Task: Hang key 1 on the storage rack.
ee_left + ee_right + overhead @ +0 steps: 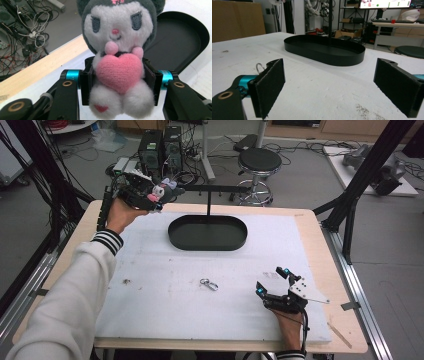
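Plush toy (117, 62) clamped by its body in the left gripper (150, 195), held above the table's far-left corner beside the black oval tray (207, 234), likely for hanging on its stand; right gripper (275, 282) resting wide apart near small keyring (209, 284).

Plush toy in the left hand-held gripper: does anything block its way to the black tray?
Nothing visible does. The left hand-held gripper holds the plush toy by its body, up off the table beside the tray's left end. The black tray lies open and empty; its thin upright post stands at the far rim.
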The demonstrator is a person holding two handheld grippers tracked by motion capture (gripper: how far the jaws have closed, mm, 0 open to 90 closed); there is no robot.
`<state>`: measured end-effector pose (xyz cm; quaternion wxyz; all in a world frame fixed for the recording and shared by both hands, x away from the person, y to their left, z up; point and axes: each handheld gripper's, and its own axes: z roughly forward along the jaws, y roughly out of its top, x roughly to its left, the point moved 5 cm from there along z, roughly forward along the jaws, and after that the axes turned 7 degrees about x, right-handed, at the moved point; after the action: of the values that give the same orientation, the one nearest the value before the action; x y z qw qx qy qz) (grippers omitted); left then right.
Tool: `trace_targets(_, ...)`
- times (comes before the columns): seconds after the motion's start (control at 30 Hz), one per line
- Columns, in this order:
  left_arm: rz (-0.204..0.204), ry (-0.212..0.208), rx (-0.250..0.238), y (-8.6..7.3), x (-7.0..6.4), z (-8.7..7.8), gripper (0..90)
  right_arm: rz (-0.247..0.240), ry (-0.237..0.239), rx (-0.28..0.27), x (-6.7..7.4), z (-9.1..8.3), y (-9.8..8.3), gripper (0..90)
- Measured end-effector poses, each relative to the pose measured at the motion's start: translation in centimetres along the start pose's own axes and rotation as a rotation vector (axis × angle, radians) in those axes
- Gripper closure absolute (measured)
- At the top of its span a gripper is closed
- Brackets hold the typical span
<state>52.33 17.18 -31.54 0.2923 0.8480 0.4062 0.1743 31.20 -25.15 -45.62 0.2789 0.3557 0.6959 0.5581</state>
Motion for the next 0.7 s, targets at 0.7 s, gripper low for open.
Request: trace_targets(0.7, 0.028, -0.010, 0.055, -2.0, -0.8, 2.8, 52.8, 0.007, -0.001, 0.001, 0.0, 0.0, 0.0, 9.5)
